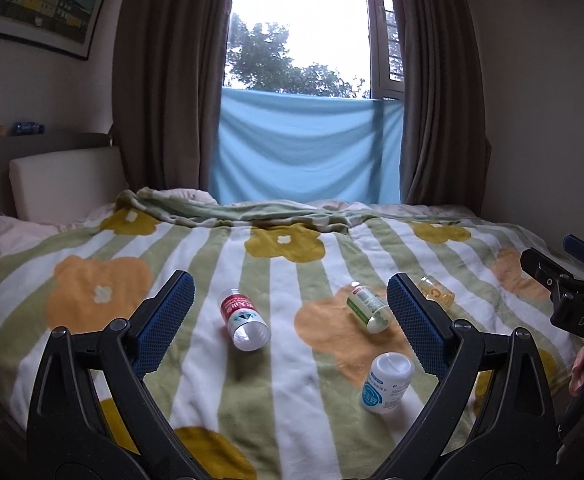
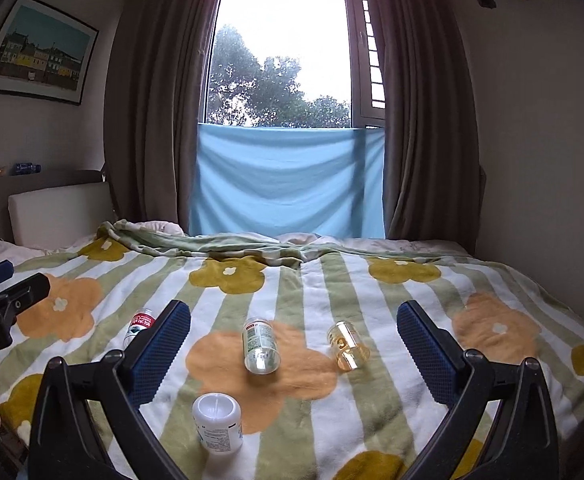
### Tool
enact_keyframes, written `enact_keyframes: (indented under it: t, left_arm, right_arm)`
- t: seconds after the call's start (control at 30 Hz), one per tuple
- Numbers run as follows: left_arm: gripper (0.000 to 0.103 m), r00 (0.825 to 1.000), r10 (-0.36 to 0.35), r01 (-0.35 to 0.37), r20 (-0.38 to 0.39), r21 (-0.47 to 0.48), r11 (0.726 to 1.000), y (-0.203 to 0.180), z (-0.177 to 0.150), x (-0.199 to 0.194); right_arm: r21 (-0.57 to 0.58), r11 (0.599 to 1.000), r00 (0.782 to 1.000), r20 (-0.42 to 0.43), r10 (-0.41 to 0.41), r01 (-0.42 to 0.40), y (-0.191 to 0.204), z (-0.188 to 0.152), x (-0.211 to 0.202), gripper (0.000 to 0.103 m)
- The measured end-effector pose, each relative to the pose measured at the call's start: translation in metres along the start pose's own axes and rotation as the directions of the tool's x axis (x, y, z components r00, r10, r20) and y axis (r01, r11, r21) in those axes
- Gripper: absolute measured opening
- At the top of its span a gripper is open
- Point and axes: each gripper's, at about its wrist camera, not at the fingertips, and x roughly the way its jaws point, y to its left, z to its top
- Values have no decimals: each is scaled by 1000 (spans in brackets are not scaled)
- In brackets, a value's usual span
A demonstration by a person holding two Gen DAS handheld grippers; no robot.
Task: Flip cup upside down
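Note:
Four small cups sit on the flower-patterned blanket (image 1: 292,408). A clear cup with a red label (image 1: 244,318) lies on its side, partly hidden behind a finger in the right wrist view (image 2: 140,326). A green-labelled clear cup (image 1: 369,308) (image 2: 260,344) and an amber cup (image 1: 435,290) (image 2: 347,345) also lie on their sides. A white cup with a blue label (image 1: 385,382) (image 2: 218,422) stands with its closed end up. My left gripper (image 1: 290,284) and right gripper (image 2: 293,312) hover open above the cups, holding nothing.
The bed runs back to a white headboard cushion (image 2: 58,212), brown curtains (image 2: 152,120) and a blue cloth (image 2: 288,180) under the window. A wall (image 2: 539,160) borders the bed's right side. A person's hand (image 1: 577,372) holds the right gripper's handle.

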Motion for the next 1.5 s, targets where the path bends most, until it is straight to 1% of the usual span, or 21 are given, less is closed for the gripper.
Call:
enact_keyframes:
  t: [0.1, 0.27, 0.4, 0.8, 1.17, 1.5]
  left_arm:
    - [97, 1000, 4, -4, -8, 17, 1000, -3, -5, -1]
    - [97, 1000, -2, 2, -16, 13, 1000, -4, -8, -4]
    - [97, 1000, -4, 4, -7, 0, 1000, -3, -9, -9]
    - [97, 1000, -5, 5, -4, -6, 1000, -2, -10, -14]
    - [97, 1000, -5, 5, -7, 22, 1000, -11, -11, -14]
    - [97, 1000, -8, 8, -11, 21, 1000, -12, -10, -11]
  right_arm:
    - [-23, 1000, 1000, 5, -18, 18, 3, -4, -5, 103]
    - [-18, 1000, 1000, 15, -7, 7, 6, -3, -10, 103]
    - [-20, 1000, 1000, 22, -4, 4, 8, -1, -12, 103]
    - [-10, 1000, 1000, 17, 1, -1, 9, -1, -15, 103]
    - [-9, 1000, 1000, 9, -1, 1, 8, -2, -15, 103]
    - [-8, 1000, 1000, 9, -1, 1, 7, -2, -15, 103]
